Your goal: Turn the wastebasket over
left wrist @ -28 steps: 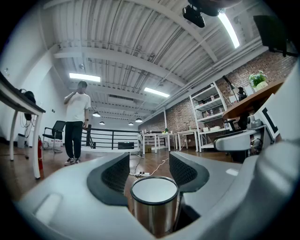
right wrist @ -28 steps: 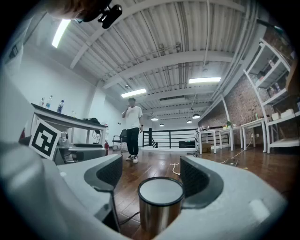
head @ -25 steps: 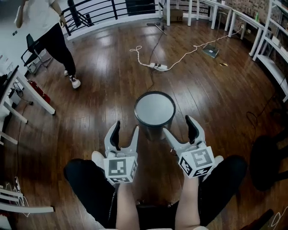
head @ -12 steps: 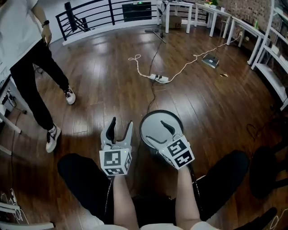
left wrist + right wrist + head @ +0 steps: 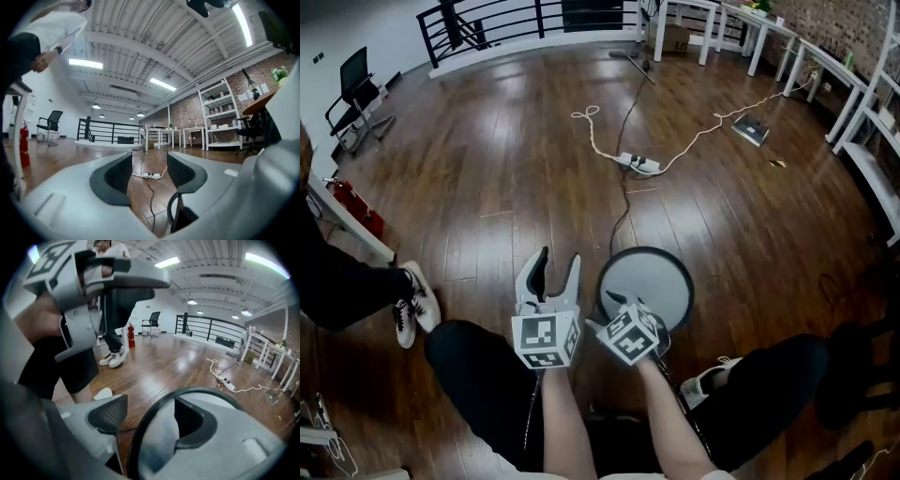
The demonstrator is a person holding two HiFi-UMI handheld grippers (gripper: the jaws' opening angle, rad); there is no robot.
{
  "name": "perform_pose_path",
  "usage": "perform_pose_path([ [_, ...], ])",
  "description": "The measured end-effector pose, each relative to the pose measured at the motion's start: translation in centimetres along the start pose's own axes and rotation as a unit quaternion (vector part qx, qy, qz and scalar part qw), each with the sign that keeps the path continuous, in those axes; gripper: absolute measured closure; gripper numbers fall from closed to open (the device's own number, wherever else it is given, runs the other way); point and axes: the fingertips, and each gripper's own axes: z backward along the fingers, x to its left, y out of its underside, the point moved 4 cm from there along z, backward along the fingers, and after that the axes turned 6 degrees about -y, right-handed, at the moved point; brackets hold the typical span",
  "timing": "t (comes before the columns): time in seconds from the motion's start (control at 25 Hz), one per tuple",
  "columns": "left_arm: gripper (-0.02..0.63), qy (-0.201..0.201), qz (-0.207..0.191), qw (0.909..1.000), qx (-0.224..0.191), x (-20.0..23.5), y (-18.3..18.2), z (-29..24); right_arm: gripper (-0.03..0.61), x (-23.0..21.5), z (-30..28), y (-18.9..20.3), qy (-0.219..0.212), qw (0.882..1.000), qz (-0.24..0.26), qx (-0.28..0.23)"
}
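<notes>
The wastebasket [image 5: 652, 281] stands on the wooden floor [image 5: 487, 187] at 12 o'clock, just in front of the person's knees. Its dark round rim faces up around a pale inside, so it seems to be mouth-up and not yet turned. The right gripper [image 5: 623, 323] reaches in from 6 o'clock and sits astride the near rim. In its own view one jaw hangs outside the wall and the other is inside the bin. The jaws are apart, and a strip of floor shows between the outer pad and the rim, so nothing is pinched yet. That straddle looks chosen to give a firm hold on the thin edge, from which the bin could be tipped. The left gripper [image 5: 558, 267] hovers at 11 o'clock, beside the bin but apart from it, with its jaws spread and nothing between them, probably waiting to steady the wall. A power strip [image 5: 639, 164] and its cable lie further out at 12 o'clock, and a bystander's shoes [image 5: 417, 300] are at 9 o'clock.
</notes>
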Motion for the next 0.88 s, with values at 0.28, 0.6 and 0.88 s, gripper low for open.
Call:
perform_pose_path([
  [0.28,0.364,-0.025,0.016,0.9990,0.033,1.7,3.2,-0.9,0.422,-0.8,-2.6,0.6,0.057,0.996,0.025,0.058],
  [0.6,0.368,-0.035,0.028,0.9982,0.040,2.6,3.7,-0.8,0.488,-3.2,0.0,-0.5,0.058,0.995,-0.075,-0.004],
  [0.88,0.368,-0.028,0.027,0.9985,0.038,1.9,3.8,-0.9,0.508,-7.3,6.7,-1.2,0.047,0.976,-0.158,-0.144],
])
